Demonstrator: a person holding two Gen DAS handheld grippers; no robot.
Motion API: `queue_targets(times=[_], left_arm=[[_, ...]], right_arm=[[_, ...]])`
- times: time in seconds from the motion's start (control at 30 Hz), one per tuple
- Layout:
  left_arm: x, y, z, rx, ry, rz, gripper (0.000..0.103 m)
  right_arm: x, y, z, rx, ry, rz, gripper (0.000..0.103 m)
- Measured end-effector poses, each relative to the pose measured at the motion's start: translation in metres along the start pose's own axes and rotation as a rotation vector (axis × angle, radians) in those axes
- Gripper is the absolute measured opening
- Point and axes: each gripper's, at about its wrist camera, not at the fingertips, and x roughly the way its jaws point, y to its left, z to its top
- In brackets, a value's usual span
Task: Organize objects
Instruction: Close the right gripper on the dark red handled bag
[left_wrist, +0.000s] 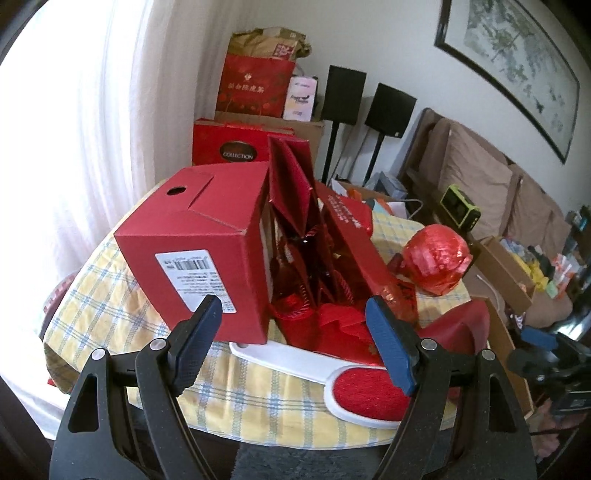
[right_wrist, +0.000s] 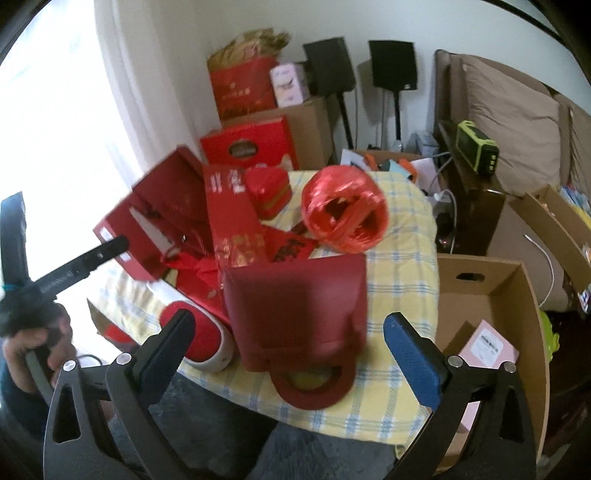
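Observation:
On the yellow checked tablecloth (left_wrist: 110, 295) stand a tilted red carton (left_wrist: 192, 236) with a barcode label, red gift bags (left_wrist: 295, 206) and a red ribbon ball (left_wrist: 436, 258). A white lint brush (left_wrist: 354, 387) with a red pad lies at the front. My left gripper (left_wrist: 295, 339) is open just before the carton's lower corner and grips nothing. A dark red handbag (right_wrist: 295, 314) lies flat, handle toward me. My right gripper (right_wrist: 291, 350) is open wide on either side of it, pads apart from it. The ribbon ball (right_wrist: 343, 210) and a red heart tin (right_wrist: 267, 188) sit behind.
An open cardboard box (right_wrist: 491, 295) holding a pink packet (right_wrist: 487, 350) stands right of the table. Red gift boxes (left_wrist: 236, 147), speakers on stands (left_wrist: 343, 96) and a cushioned bench (left_wrist: 480, 173) fill the back. A hand (right_wrist: 40, 347) holds the left gripper.

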Motion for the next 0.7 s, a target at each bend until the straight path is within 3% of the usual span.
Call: queue_targets(times=[0.23, 0.47, 0.6, 0.7], left_arm=[[0.01, 0.011, -0.005, -0.016, 0.027, -0.012, 0.077], [0.014, 0.011, -0.009, -0.021, 0.052, -0.054, 0.077], [0.012, 0.006, -0.01, -0.009, 0.052, -0.07, 0.077], [0.01, 0.005, -0.01, -0.013, 0.055, -0.082, 0.077]], right_arm=[[0.039, 0.01, 0.004, -0.034, 0.075, -0.025, 0.102], [0.057, 0.018, -0.001, -0.109, 0.102, -0.114, 0.103], [0.055, 0.012, -0.003, -0.065, 0.097, -0.12, 0.102], [0.043, 0.005, -0.008, 0.011, 0.069, -0.073, 0.102]])
